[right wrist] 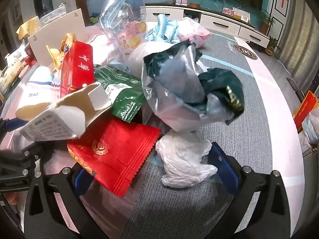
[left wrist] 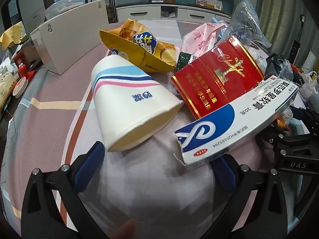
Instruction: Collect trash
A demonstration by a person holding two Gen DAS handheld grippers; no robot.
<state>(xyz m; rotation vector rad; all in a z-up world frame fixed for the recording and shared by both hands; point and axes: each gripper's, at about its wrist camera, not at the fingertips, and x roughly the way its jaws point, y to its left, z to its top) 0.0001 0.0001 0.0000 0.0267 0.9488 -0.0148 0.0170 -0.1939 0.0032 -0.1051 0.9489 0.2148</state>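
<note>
Trash crowds both wide, empty tongs: cup point(left wrist: 127, 103) and carton point(left wrist: 229, 127) before left tongs point(left wrist: 157, 171); wrapper point(right wrist: 117, 151) and tissue point(right wrist: 183, 163) between right tongs point(right wrist: 155, 171).

A pink striped tablecloth point(left wrist: 49, 119) carries a tipped paper cup point(left wrist: 129, 107), snack bag point(left wrist: 139, 45) and white box point(left wrist: 71, 39).

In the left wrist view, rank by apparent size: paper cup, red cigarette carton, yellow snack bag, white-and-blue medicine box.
1. paper cup, largest.
2-3. white-and-blue medicine box and red cigarette carton: too alike; the box is nearer.
4. yellow snack bag, farthest, so unsure.
</note>
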